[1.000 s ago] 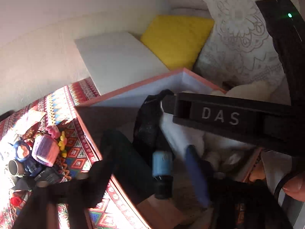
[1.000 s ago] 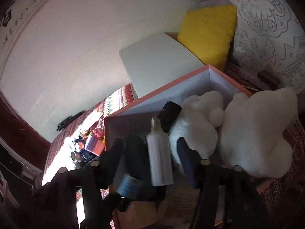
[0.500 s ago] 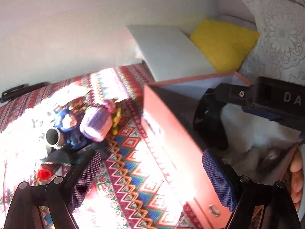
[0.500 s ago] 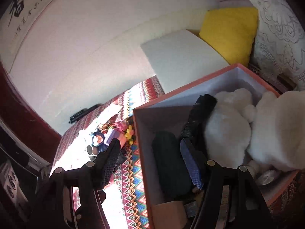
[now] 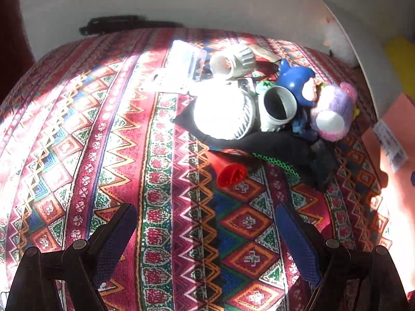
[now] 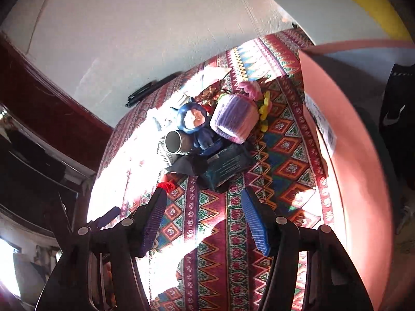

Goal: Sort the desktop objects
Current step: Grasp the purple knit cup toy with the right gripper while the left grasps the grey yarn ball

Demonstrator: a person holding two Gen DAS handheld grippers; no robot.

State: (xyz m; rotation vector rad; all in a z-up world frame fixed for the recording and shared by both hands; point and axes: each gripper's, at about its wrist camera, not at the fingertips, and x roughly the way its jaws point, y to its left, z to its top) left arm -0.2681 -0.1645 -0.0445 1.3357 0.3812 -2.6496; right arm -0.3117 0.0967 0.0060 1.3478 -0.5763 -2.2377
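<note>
hard sunlight is washing out the white cup and the patterned cloth toward nine o'clock, while the box wall at three o'clock is glowing pink. fisheye bending is curving every edge; corners are falling dark and soft.

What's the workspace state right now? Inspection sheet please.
Surface: patterned cloth, strongly sunlit.
Job's things: pink box at right, open; pile beside it holds blue figurine, purple knitted toy, white ribbed cups, red cone-shaped piece, dark packet.
Clutter: clear plastic pack behind the pile.
Grippers: left gripper and right gripper both open, empty, fingers above cloth.
Cables: nothing seen.
Surroundings: white wall, black object at cloth's far edge, yellow cushion.
</note>
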